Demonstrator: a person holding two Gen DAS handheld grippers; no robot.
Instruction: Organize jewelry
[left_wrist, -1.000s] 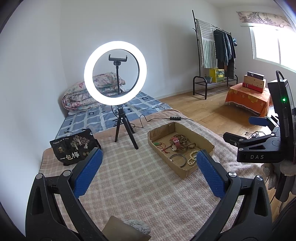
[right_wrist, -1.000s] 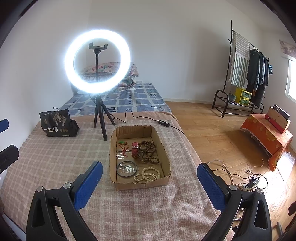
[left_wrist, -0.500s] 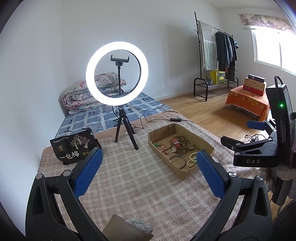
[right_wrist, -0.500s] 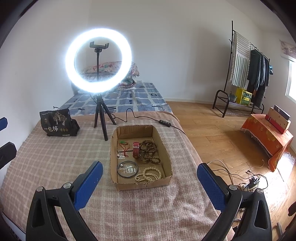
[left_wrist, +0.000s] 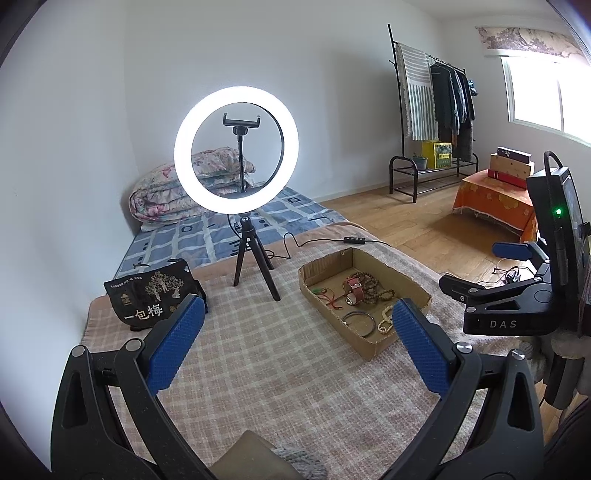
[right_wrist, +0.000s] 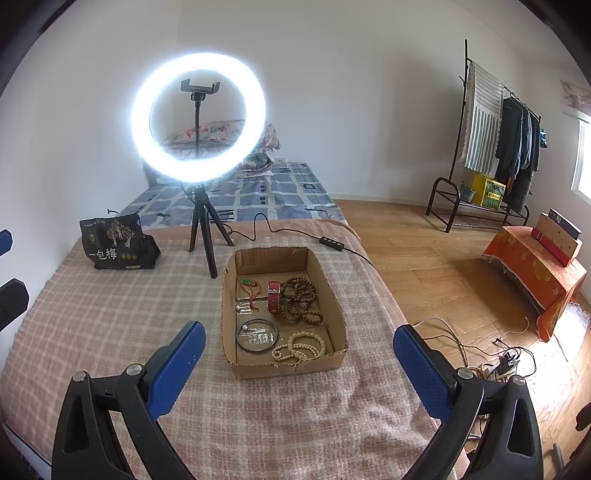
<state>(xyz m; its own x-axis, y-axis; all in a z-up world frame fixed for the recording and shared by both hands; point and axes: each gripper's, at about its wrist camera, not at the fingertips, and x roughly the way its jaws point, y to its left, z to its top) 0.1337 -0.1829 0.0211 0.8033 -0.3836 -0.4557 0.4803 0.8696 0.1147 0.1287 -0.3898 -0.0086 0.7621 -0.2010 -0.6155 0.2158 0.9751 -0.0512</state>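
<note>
The room is bright. A ring light (right_wrist: 198, 117) glows so white it looks fuzzy around its rim. More daylight comes in through the window (left_wrist: 546, 99), which is washed out, and shines on the wood floor (right_wrist: 436, 280). Shadows are soft. Both pictures bend at the edges, with dark corners.

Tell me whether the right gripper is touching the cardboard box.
Apart. The right wrist view shows the open right gripper hovering short of the cardboard box, blanket visible between each finger and its walls.
</note>
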